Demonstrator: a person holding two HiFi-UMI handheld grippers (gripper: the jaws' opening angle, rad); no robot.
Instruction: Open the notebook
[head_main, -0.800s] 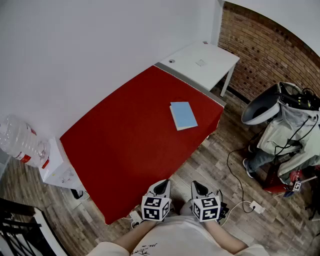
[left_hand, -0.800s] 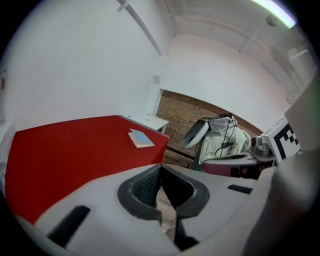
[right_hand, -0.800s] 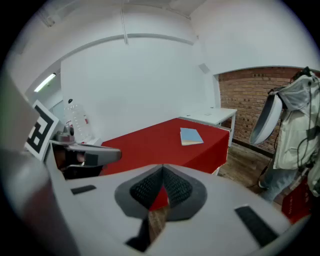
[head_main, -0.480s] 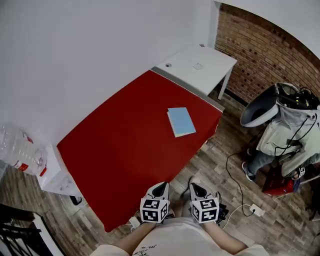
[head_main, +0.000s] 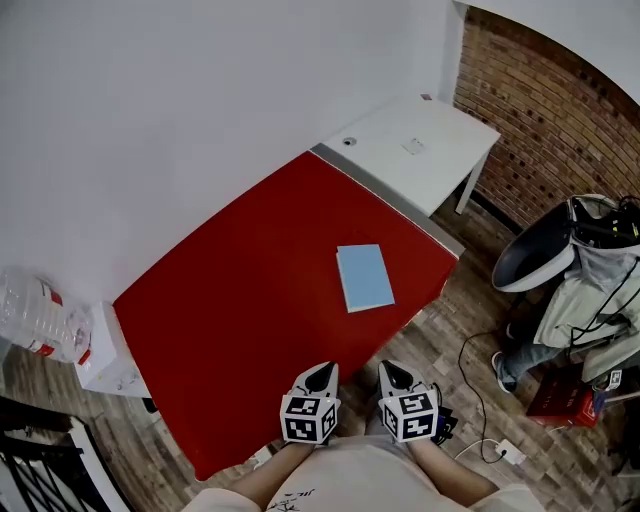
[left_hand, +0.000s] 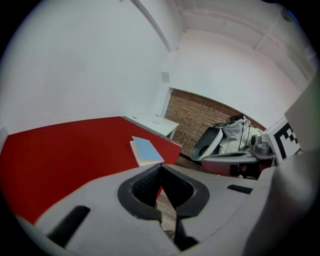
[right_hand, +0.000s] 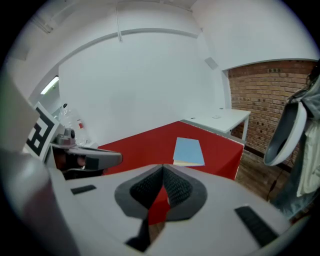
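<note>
Grey-white plastic shells with black ribbed pads form both grippers, held side by side close to the person's body at the bottom of the head view. The left gripper (head_main: 320, 369) has its jaws pressed together, the pads meeting at their tips with nothing between them. The right gripper (head_main: 391, 367) matches it, pads closed tip to tip and empty. Each one carries a marker cube (head_main: 310, 418) on its back, and both point forward and somewhat downward.

The left gripper sits at the near edge of the red worktop (head_main: 240, 300), while the right gripper hangs just beside that edge over the wooden floor (head_main: 440, 345).

The notebook (head_main: 365, 277) lies flat and closed on the worktop, light blue cover up, close to the worktop's right-hand edge and well apart from both grippers. Both gripper views show it ahead of the jaws, with pale page edges under the cover.

Beyond the far end of the worktop stands a white desk (head_main: 420, 145), touching or just beside it. A brick wall (head_main: 540, 120) rises to the right of the desk, and a plain white wall (head_main: 180, 120) runs along the worktop's left side. A clear water bottle (head_main: 40, 315) lies at the left, and a grey shell chair (head_main: 535, 255) draped with clothing stands at the right, with a cable (head_main: 478, 345) on the floor near it
</note>
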